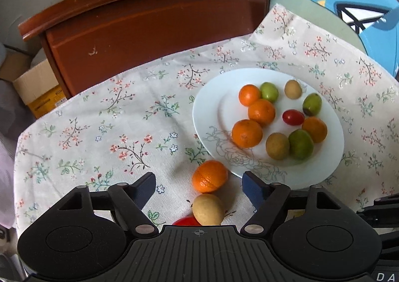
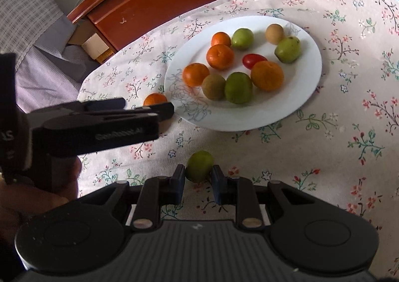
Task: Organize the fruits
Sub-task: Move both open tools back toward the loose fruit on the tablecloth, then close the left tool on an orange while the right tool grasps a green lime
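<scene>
Here, two grippers work beside a fruit plate.
Right gripper jaws seemingly pinch a green fruit; left gripper jaws spread around an orange.

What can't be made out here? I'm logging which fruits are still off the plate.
- Red fruit, left wrist view: mostly hidden behind the left hand-held gripper body; kind unclear.
- Orange, right wrist view: partly covered by the left hand-held gripper.
- Green fruit, right wrist view: whether the right hand-held gripper pads touch it is unclear.
</scene>
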`<state>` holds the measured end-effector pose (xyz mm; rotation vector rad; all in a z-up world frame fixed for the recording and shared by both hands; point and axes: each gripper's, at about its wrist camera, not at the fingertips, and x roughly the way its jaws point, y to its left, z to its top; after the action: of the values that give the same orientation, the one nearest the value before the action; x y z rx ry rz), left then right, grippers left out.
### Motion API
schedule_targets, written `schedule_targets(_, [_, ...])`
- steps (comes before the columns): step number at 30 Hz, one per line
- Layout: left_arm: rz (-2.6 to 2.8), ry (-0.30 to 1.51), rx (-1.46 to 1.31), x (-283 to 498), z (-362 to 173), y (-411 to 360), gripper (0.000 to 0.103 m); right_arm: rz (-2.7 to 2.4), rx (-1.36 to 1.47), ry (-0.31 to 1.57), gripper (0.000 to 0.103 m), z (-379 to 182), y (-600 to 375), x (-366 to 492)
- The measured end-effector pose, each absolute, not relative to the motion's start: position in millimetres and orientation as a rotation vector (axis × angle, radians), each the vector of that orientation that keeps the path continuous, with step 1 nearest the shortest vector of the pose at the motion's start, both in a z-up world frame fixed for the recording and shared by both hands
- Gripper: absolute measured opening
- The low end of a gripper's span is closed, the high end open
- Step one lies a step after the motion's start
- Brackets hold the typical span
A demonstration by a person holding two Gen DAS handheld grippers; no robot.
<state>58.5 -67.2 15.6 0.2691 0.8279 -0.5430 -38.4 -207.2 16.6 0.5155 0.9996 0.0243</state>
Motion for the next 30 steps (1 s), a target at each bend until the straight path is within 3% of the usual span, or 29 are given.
schedule_targets(3, [-0.555, 0.848, 0.247, 62, 15, -63, 0.062, 0.027, 0.521, 0.998, 0.023, 16, -208, -38])
schedule_targets(16, [-0.589, 0.850, 0.293, 64, 4, -67, 0.058, 0.029, 0.522, 0.992, 0.023, 16, -208, -38])
schedule_targets(22, [-0.611, 0.820, 0.293, 60, 3, -71, 0.031, 0.033, 0.526, 0.988, 0.023, 15, -208, -38])
schedule_targets(30, [-0.590, 0.810, 0.264, 51, 13, -67, 0.029, 0.030, 0.530, 0.966, 0.023, 18, -211, -36])
